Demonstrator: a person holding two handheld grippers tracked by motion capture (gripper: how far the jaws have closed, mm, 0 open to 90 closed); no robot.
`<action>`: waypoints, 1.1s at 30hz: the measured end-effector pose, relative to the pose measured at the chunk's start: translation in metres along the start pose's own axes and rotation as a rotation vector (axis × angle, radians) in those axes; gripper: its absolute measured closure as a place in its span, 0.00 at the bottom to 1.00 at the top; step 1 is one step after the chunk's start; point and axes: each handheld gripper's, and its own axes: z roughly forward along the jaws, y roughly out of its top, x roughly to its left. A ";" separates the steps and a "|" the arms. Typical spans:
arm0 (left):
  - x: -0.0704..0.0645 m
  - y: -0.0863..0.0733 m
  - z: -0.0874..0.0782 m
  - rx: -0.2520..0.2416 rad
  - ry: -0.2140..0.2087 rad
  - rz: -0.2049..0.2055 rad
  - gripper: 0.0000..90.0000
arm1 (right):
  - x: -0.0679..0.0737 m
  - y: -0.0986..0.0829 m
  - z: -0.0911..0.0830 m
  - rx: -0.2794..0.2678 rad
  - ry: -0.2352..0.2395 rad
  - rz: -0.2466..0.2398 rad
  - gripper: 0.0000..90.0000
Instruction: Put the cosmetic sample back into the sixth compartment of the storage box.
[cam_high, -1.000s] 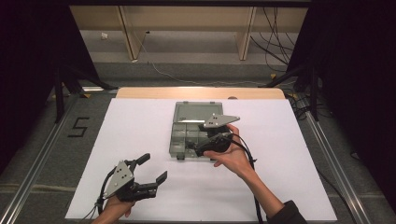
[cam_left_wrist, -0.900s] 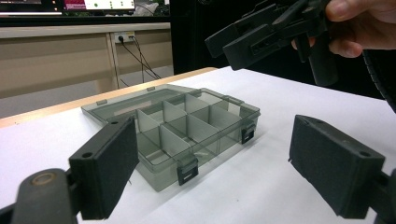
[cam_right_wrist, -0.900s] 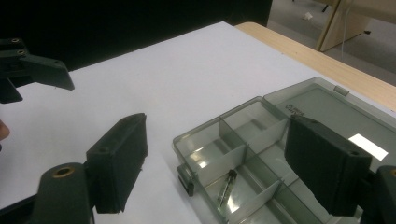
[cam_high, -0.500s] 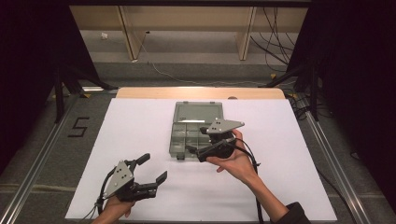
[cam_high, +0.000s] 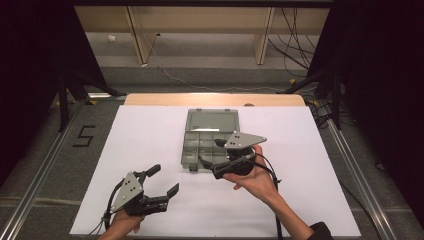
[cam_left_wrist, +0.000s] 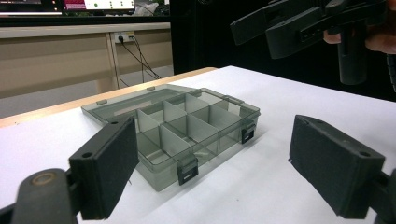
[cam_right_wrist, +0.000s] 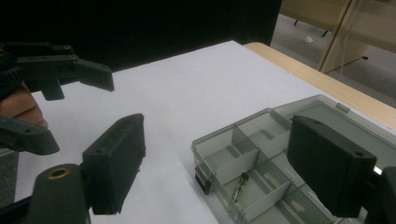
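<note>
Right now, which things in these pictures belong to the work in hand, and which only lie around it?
Part of the work:
- compartment box, lid open
- screw in one compartment
- right gripper, open
- left gripper, open

Only lying about:
- white table
- floor cables
- floor mark 5

1. The open compartment box (cam_high: 207, 142) sits mid-table (cam_high: 150, 135); bare white surface lies wide on either side.
2. The right hand-held gripper (cam_high: 212, 167) hangs over the box's near edge (jaws apart), blocking that approach.
3. The left hand-held gripper (cam_high: 162, 182) holds the near-left corner, well apart from the box.
</note>
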 end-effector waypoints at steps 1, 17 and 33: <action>0.000 0.000 0.000 0.000 0.000 -0.001 0.17 | 0.000 0.000 0.000 0.000 0.000 0.000 0.23; 0.000 0.000 0.001 0.002 0.001 0.000 0.17 | 0.003 -0.009 -0.017 -0.038 0.003 0.004 0.21; 0.000 0.000 0.001 0.003 0.001 -0.002 0.17 | 0.007 -0.019 -0.026 -0.056 -0.006 0.022 0.21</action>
